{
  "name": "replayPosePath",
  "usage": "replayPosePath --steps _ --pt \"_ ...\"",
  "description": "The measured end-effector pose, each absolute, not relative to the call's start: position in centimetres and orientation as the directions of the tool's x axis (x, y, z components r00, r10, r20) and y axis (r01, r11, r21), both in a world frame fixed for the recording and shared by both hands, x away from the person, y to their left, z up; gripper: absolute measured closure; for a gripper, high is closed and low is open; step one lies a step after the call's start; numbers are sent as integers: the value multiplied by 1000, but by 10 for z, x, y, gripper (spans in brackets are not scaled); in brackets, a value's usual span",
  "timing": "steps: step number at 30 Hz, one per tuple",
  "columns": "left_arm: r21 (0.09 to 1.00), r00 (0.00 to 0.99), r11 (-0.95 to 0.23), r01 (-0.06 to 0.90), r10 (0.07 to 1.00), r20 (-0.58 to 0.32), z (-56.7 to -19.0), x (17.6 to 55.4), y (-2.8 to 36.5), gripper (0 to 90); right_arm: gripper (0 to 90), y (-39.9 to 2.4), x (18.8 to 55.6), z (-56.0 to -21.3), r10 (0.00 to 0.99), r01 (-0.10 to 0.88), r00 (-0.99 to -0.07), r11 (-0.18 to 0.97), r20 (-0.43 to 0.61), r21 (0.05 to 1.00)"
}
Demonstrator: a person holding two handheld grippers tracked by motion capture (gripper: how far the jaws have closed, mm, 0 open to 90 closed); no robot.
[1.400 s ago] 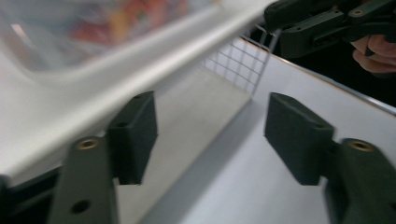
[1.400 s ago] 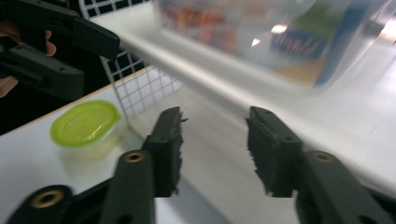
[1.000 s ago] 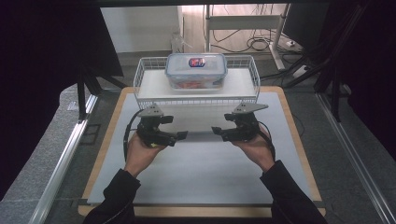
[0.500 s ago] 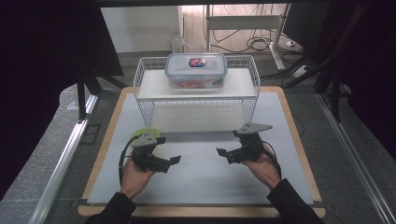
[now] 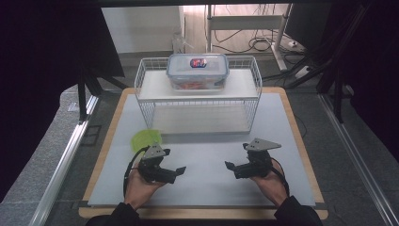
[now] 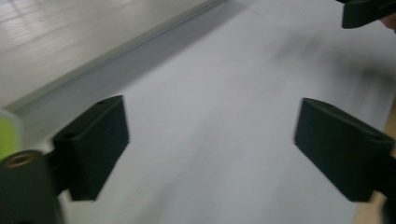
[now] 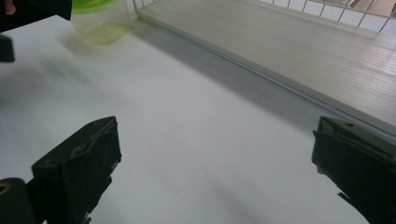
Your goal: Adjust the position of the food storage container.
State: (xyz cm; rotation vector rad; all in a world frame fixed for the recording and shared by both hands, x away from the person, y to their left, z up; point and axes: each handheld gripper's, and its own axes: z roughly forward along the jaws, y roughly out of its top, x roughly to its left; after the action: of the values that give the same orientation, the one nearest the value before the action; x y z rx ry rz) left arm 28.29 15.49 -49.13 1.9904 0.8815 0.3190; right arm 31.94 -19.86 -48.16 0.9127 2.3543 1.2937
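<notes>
Landmark: the white wire rack point(image 5: 197, 113) at the far side of the white mat point(image 5: 202, 183); every place below is given from it.
Green cup: a small clear cup with a lime-green lid point(image 5: 146, 140) stands on the mat just in front of the rack's front left corner; in the right gripper view it is see-through with a pale yellowish base point(image 7: 100, 21).
Cup, hard to read: in the high view the left gripper's grey plate covers its near edge; in the right gripper view its top is cut off by the frame; in the left gripper view it shows as a blurred green sliver at the edge point(image 6: 7, 135).
Left gripper point(image 5: 179, 170): in front of the rack's left half, just beyond the cup towards the person; jaws have just been closing a little yet stand wide apart, bare mat between them point(image 6: 210, 149).
Right gripper point(image 5: 231, 167): in front of the rack's right half, well apart from the cup; jaws spread wide, empty point(image 7: 210, 172).
Lidded box point(image 5: 197, 70): clear, blue-rimmed, on the rack's top shelf; its reddish contents are too small to make out.
Blur: the left gripper view is smeared.
</notes>
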Motion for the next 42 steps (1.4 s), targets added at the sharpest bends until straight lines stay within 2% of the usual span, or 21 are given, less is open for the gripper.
replayPosePath --steps 1,3,8,14,18,24,30,42 --pt "822 704 -333 461 702 -111 -491 284 159 231 13 -198 321 -485 660 390 -750 393 40 833" --pt "822 685 -310 478 718 -127 -488 290 172 370 16 -198 322 -488 661 392 -749 397 38 830" --pt "817 619 -267 510 774 -134 -482 301 201 674 24 -197 324 -494 658 401 -752 409 39 820" --pt "816 508 -229 530 857 -90 -478 309 236 849 35 -194 325 -498 650 401 -760 435 28 806" --pt "819 413 -171 548 906 -87 -481 319 269 884 38 -193 325 -500 644 399 -765 452 18 798" --pt "805 330 -81 588 933 -147 -499 337 300 896 38 -191 325 -501 647 397 -762 459 7 795" --pt "785 304 -88 614 944 -132 -509 347 300 894 37 -191 325 -502 648 400 -762 462 6 791" --pt "769 326 -130 626 940 -105 -514 349 286 884 39 -190 326 -504 647 406 -763 472 6 783"
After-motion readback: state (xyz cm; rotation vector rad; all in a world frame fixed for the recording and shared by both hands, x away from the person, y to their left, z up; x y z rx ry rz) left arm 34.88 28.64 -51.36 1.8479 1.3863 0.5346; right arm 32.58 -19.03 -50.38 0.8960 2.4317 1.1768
